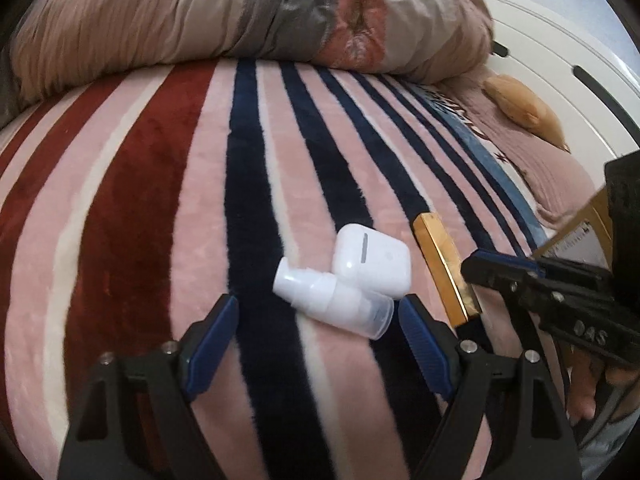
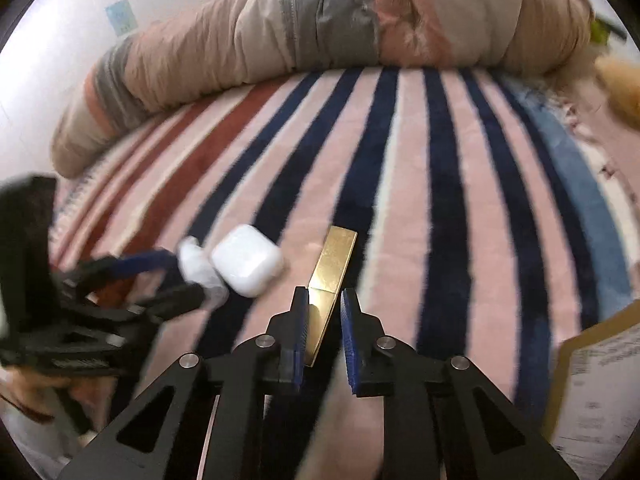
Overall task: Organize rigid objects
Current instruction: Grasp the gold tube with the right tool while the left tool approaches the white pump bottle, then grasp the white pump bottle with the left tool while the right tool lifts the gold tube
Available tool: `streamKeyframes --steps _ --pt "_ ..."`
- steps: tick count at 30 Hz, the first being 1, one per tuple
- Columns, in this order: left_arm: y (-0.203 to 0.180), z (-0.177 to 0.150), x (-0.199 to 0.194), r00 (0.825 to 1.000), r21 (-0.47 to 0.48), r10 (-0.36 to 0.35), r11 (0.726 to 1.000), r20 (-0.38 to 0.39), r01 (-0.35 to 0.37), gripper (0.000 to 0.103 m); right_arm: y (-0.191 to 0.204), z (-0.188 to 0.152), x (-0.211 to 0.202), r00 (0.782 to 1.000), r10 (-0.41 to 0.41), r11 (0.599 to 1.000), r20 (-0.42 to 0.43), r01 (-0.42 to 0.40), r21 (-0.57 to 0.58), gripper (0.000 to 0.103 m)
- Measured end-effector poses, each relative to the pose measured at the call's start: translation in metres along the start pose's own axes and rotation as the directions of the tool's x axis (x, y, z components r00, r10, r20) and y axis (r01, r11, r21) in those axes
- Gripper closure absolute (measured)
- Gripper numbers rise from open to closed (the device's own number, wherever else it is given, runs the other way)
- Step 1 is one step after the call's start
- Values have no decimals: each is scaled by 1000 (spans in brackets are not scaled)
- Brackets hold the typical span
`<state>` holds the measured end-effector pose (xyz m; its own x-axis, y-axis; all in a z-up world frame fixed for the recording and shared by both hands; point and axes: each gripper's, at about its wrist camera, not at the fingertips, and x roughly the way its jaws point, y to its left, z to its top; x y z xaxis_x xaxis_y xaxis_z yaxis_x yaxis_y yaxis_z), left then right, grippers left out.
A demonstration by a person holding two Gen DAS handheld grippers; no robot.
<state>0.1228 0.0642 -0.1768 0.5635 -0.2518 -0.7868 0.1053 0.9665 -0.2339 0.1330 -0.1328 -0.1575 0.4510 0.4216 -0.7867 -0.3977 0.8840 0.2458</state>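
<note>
A white earbud case (image 1: 370,259) (image 2: 245,260) and a white spray bottle (image 1: 334,298) (image 2: 198,270) lie touching on the striped blanket (image 1: 160,200). A slim gold box (image 1: 446,270) (image 2: 334,264) lies just right of them. My left gripper (image 1: 318,312) is open, its fingers either side of the bottle's near end. My right gripper (image 2: 326,300) is partly open, its jaws around the gold box's near end, the left pad touching it; a gap shows at the right pad. The right gripper also shows in the left wrist view (image 1: 520,276).
A rolled duvet (image 1: 240,12) (image 2: 320,20) lies across the far side of the bed. An orange plush thing (image 1: 520,104) sits at the far right beside a white headboard (image 1: 560,52). A gold-edged card with print (image 2: 596,384) lies near right.
</note>
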Motion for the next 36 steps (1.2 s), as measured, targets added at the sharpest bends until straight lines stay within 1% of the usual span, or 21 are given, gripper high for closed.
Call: streamKeyframes --steps 1,2,3,4,5,6,7,8,9,14,16,20,23,25,27,29,30,32,34,35,36 --pt "-2 1 2 1000 -12 6 1000 4 -6 23 2 1 3 1000 -19 1000 6 19 -3 80" --pt "-3 1 4 1000 -19 12 1000 7 -12 23 3 1 7 999 -50 999 9 50 -7 67" --pt "-4 2 6 1000 -28 29 999 9 -29 26 3 2 10 999 -50 999 6 50 -5 61" --pt "-6 4 9 998 -34 54 998 10 -54 30 4 2 15 999 -39 999 -5 39 1 61" --pt "-7 4 10 998 -37 64 997 13 -63 35 2 2 20 999 -30 999 -15 30 10 62" --pt "-7 5 10 998 -44 60 997 18 -59 43 1 2 26 999 -30 1000 -20 30 10 67" --pt "-6 5 10 999 -44 51 998 16 -50 44 1 2 29 999 -46 999 -22 45 -10 75" --pt "-7 5 10 999 -35 53 998 10 -52 44 0 2 29 998 -64 997 -16 64 -31 85" --pt "-7 4 9 998 -23 55 998 3 -55 44 -1 2 26 998 -61 997 -9 61 -37 87" --pt "-2 -2 -5 999 20 10 1000 -46 -9 44 -12 -12 0 998 -62 995 -23 60 -81 89" --pt "-3 -6 -10 998 42 10 999 -54 -7 44 -17 -20 -10 997 -78 993 -28 75 -96 89" --pt "-6 -15 -11 999 89 24 996 -49 -19 44 -15 -23 2 994 -101 987 -41 95 -131 89" --pt "-6 -17 -10 999 99 17 995 -35 -14 44 -13 -25 4 992 -121 981 -30 115 -153 89" --pt "-5 -17 -9 999 95 11 995 -30 -9 44 -8 -24 -3 991 -133 977 -13 129 -172 90" --pt "-4 -17 -9 1000 92 9 996 -29 -7 44 4 -21 -26 992 -121 973 35 126 -195 90" --pt "-4 -17 -13 1000 84 13 996 -23 -11 44 16 -14 -56 994 -71 975 84 87 -203 90" --pt "-4 -17 -16 1000 80 10 997 -22 -8 44 23 -9 -79 992 -43 974 118 67 -215 90" --pt "-7 -16 -23 1000 85 3 996 -13 -2 44 36 -3 -122 982 -16 967 188 63 -247 90" --pt "-14 -15 -34 1000 98 6 995 -1 -6 44 42 -1 -169 968 -9 960 250 79 -270 90" --pt "-17 -13 -40 1000 103 5 995 6 -6 44 38 -1 -194 960 -15 959 281 94 -267 90" --pt "-23 -11 -48 1000 112 3 994 16 -5 44 34 -3 -210 954 -36 958 298 118 -261 90"
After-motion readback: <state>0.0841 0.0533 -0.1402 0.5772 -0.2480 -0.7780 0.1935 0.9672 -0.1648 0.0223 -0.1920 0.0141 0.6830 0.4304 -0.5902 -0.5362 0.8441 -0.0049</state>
